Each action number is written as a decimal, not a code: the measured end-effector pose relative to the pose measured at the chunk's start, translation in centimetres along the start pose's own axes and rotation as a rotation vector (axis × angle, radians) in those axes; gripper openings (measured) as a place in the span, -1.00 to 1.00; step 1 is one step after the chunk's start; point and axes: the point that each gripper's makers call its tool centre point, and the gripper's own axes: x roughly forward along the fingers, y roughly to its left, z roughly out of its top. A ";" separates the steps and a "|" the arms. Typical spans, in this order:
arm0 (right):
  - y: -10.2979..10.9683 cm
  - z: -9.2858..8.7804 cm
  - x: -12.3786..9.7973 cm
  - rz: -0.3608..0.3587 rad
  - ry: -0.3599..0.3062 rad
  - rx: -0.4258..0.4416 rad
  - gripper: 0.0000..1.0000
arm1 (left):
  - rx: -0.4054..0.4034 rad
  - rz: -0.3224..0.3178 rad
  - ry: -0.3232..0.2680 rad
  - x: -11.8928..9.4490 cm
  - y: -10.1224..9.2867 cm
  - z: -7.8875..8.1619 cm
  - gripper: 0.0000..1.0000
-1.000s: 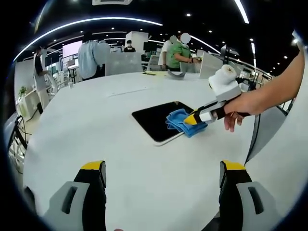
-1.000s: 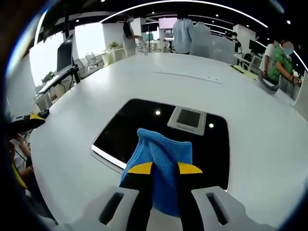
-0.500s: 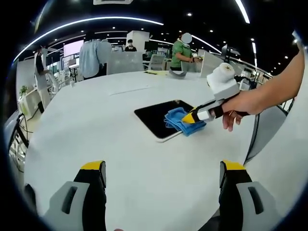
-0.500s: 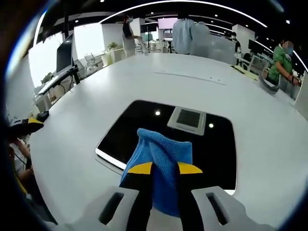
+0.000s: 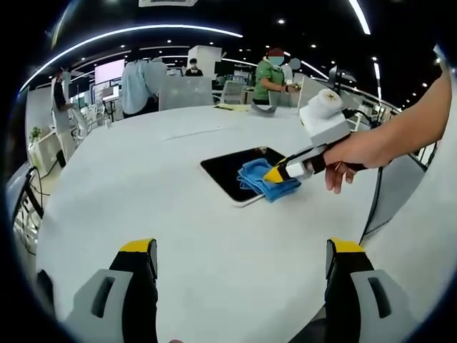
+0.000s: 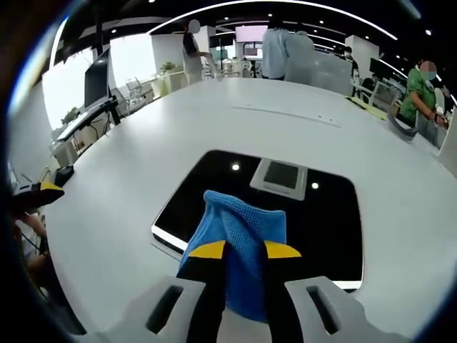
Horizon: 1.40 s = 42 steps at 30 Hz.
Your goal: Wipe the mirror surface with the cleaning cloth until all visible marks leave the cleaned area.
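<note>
A dark rectangular mirror [image 6: 278,214] with a pale rim lies flat on the white table [image 6: 143,157] and reflects ceiling lights. A blue cleaning cloth [image 6: 239,232] rests on its near part, with my right gripper [image 6: 245,250] shut on it. In the left gripper view the mirror [image 5: 232,168] lies mid-table, with the cloth [image 5: 258,179] on its right corner under the right gripper [image 5: 275,175], held by a person's hand. My left gripper [image 5: 243,254] hangs open over bare table, well short of the mirror.
The large white table [image 5: 143,193] stretches around the mirror, with papers and a dark curved object [image 6: 400,125] near its far edge. Several people [image 5: 271,75] stand at desks beyond. The left gripper's yellow tip [image 6: 43,188] shows at the table's left edge.
The right gripper and cloth have slid leftward across the mirror's near edge. In the right gripper view the mirror has shifted right. The left gripper stays still and open.
</note>
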 end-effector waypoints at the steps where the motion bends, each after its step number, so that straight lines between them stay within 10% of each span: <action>1: 0.1 0.0 0.0 0.002 0.003 -0.001 -0.70 | 0.002 -0.001 0.000 0.0 0.0 0.0 0.99; 42: 0.8 0.2 0.1 0.190 0.041 -0.245 -0.71 | 0.007 -0.008 0.011 0.3 -0.1 -0.1 0.99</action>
